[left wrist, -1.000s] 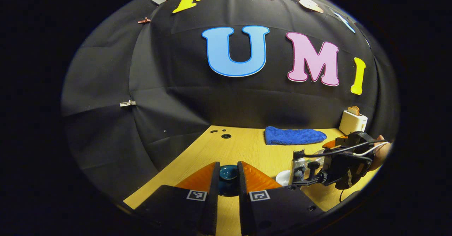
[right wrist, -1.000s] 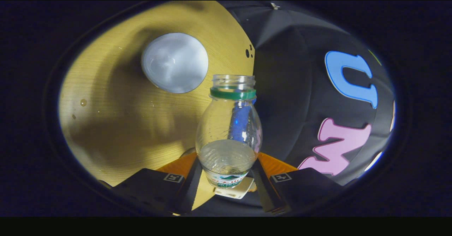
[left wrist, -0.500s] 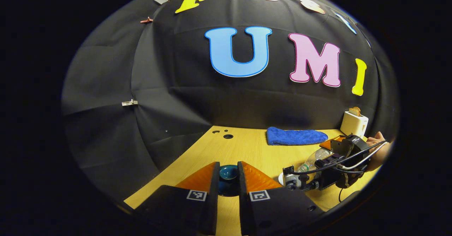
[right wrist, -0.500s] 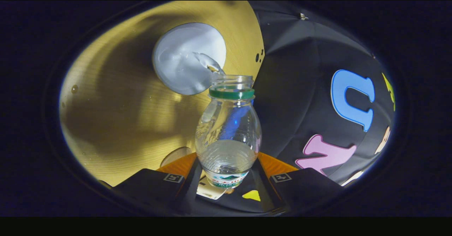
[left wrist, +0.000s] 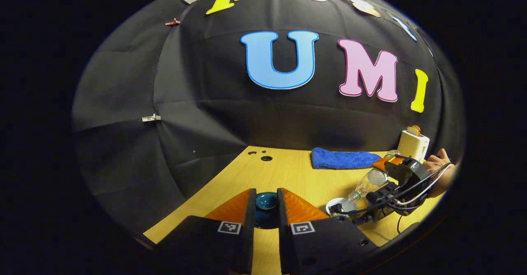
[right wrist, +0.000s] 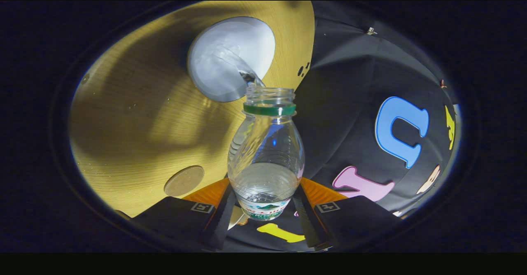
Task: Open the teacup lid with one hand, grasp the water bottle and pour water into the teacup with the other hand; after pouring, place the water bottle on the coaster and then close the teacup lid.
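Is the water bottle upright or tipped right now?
Tipped: the water bottle leans mouth-down, water streaming into the teacup.

The clear, green-collared water bottle (right wrist: 266,159) tilts mouth-down, streaming water into the open white teacup (right wrist: 231,59) on the right, its dark teal lid (left wrist: 266,203) held apart to the left, the round coaster (right wrist: 184,180) bare nearby

Dim booth lit from above: broad soft shadows cross the table (right wrist: 136,114) around the glare-washed teacup (right wrist: 230,59), strong fisheye bending toward the edges, focus sharp.
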{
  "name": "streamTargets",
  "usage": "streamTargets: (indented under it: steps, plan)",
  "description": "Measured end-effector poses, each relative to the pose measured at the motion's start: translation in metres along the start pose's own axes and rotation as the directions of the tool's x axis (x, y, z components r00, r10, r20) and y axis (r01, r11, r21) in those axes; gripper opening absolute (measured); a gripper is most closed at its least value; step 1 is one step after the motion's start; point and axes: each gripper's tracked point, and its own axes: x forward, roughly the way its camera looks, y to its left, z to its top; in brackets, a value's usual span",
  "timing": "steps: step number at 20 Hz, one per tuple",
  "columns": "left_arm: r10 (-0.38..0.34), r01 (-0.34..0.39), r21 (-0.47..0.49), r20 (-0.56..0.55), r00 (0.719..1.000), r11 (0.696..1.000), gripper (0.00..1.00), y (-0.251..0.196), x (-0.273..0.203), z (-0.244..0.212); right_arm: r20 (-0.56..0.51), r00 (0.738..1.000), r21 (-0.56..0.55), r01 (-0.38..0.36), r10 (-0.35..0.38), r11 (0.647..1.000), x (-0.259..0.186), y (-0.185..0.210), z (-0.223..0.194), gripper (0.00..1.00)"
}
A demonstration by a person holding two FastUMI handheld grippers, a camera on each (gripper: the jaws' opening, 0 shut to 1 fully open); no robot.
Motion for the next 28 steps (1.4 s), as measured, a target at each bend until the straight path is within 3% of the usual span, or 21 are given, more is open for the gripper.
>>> streamTargets:
  steps: [6,7,9,13,15,16,18,25,28]
  plan:
    - [-0.012,0.012,-0.02,-0.006,1.0,1.0,0.29,-0.004,-0.001,-0.005,0.014,0.999,-0.068,0.047,-0.046,0.997,0.002,-0.01,0.0,0.77]
    - [-0.014,0.014,-0.023,-0.005,1.0,1.0,0.29,-0.004,-0.001,-0.006,0.021,0.998,-0.083,0.056,-0.055,0.995,0.002,-0.012,0.0,0.71]
    - [-0.018,0.018,-0.026,-0.001,1.0,0.999,0.29,-0.003,-0.001,-0.006,0.025,0.997,-0.106,0.071,-0.069,0.992,-0.001,-0.018,-0.002,0.74]
    - [-0.023,0.023,-0.032,0.006,1.0,0.999,0.26,-0.002,0.002,-0.005,0.033,0.993,-0.148,0.113,-0.109,0.982,-0.004,-0.028,-0.002,0.71]
    - [-0.026,0.026,-0.035,0.007,1.0,0.999,0.33,-0.001,0.001,-0.006,0.051,0.99,-0.176,0.141,-0.134,0.974,-0.008,-0.035,0.003,0.77]
    - [-0.028,0.028,-0.036,0.008,1.0,0.999,0.29,-0.001,0.001,-0.005,0.058,0.988,-0.183,0.152,-0.143,0.971,-0.01,-0.036,0.005,0.71]
    - [-0.031,0.031,-0.034,0.008,0.999,0.999,0.29,0.0,0.0,-0.006,0.067,0.986,-0.186,0.163,-0.153,0.969,-0.009,-0.04,0.009,0.74]
    - [-0.026,0.026,-0.035,0.018,1.0,0.999,0.29,0.001,-0.001,-0.002,0.05,0.989,-0.189,0.147,-0.14,0.971,-0.004,-0.037,0.002,0.74]
    - [-0.027,0.028,-0.027,0.019,0.999,0.999,0.33,-0.001,-0.001,-0.001,0.045,0.995,-0.103,0.094,-0.09,0.99,-0.005,-0.023,0.001,0.72]
